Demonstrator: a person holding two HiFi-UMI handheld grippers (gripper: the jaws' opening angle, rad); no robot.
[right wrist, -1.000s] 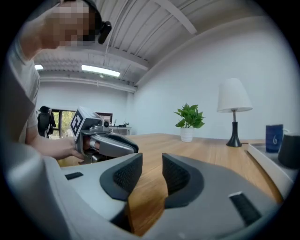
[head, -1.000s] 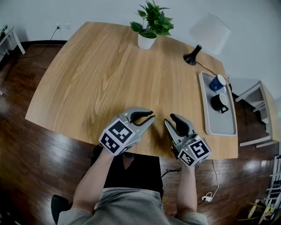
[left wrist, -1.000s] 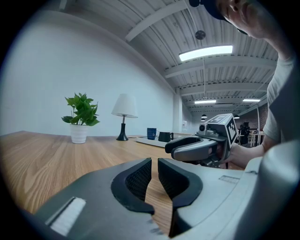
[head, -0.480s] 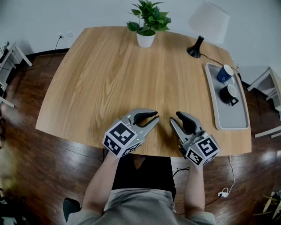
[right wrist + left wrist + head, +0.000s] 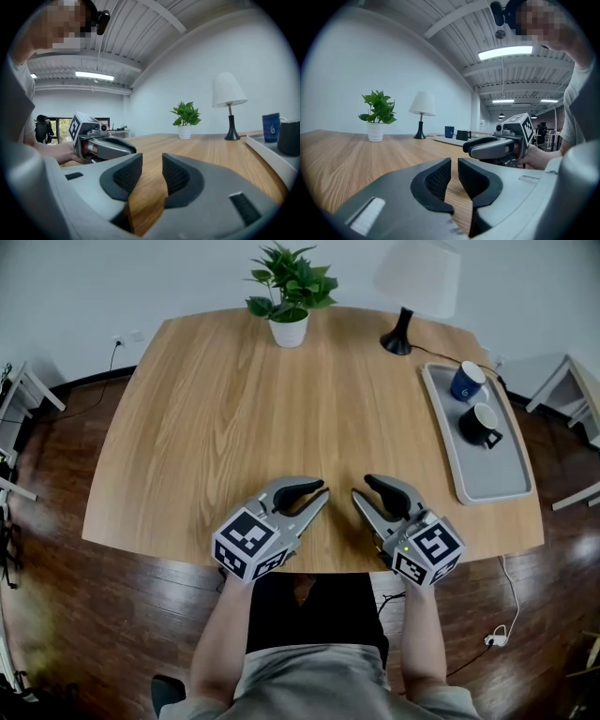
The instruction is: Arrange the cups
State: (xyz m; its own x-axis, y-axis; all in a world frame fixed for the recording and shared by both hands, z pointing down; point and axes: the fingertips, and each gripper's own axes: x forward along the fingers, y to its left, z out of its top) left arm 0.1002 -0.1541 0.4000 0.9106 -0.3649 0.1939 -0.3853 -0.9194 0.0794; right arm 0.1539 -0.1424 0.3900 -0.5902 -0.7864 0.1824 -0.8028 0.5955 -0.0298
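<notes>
Both grippers rest at the near edge of the table point(image 5: 234, 409), side by side and well apart from the cups.

- Left gripper point(image 5: 322, 493): jaws a narrow slit apart, only bare wood between them.
- Right gripper point(image 5: 361, 488): jaws a little wider apart, likewise empty.
- Tray point(image 5: 497, 484): grey, at the table's far right edge, beyond the right gripper.
- Blue cup point(image 5: 467, 382): upright at the tray's far end.
- Black cup point(image 5: 481, 424): upright just beside the blue cup on the near side, not touching it. Its handle points toward the near right.

Handling, judged: both look like glazed ceramic mugs. That would make them rigid, moderately heavy for their size, smooth-walled and likely to chip if knocked together or set down hard. A glazed wall may slip under the ribbed pads.

Grip, judged: the best hold is one jaw inside the rim and one outside, on the side away from the handle. Pinching the handle is a second choice, since the cup may swing. The right gripper is the nearer one. The jaws must open wider first if the whole body is to be spanned.
</notes>
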